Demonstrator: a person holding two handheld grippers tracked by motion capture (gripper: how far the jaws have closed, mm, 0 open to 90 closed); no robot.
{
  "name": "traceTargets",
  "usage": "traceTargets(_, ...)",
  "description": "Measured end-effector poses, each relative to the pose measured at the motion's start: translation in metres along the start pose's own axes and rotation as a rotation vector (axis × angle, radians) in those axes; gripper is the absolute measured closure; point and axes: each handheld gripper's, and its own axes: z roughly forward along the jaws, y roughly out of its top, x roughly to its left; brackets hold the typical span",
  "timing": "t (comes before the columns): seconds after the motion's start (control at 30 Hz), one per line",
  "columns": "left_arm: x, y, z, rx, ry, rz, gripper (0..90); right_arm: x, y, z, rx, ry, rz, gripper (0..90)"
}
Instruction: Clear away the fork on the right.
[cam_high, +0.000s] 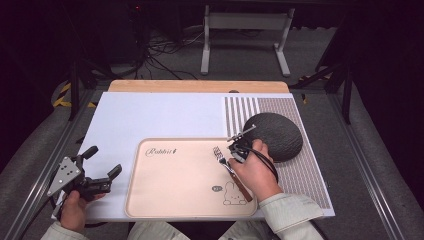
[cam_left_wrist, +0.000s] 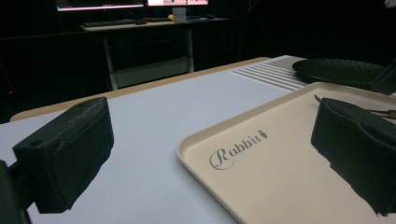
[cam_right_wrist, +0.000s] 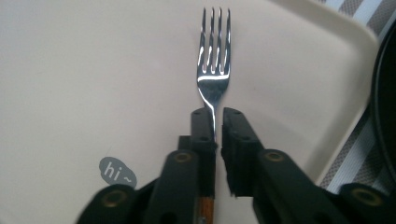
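While my right fingers (cam_right_wrist: 218, 122) pinch the fork (cam_right_wrist: 213, 60) at its neck, it lies on the tray (cam_high: 165, 200) near 3 o'clock, tines toward the dark plate (cam_high: 277, 132) at 1 o'clock. With so thin a metal neck between the pads, I judge it could twist or slip as I lift, and drop back onto the tray. My left fingers (cam_left_wrist: 60, 158) stand spread and empty at 8 o'clock over the desk (cam_high: 150, 115). Tray print reads "Rabbit" and "hi~".

fork (cam_right_wrist: 213, 70): shiny metal head, four tines, brown wooden handle; lies flat over beige tray (cam_right_wrist: 93, 70), neck pinched between black jaws, tines pointing away.
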Motion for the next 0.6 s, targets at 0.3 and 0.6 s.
traceTargets(0.3,0.000,0.000,0.000,-0.002,0.002,-0.003,0.0,-0.001,0.015,-0.004,-0.027,0.060,-0.107,90.0)
traceTargets(0.6,0.000,0.000,0.000,0.000,0.002,-0.003,0.0,-0.001,0.033,0.015,-0.021,0.104,-0.195,90.0)
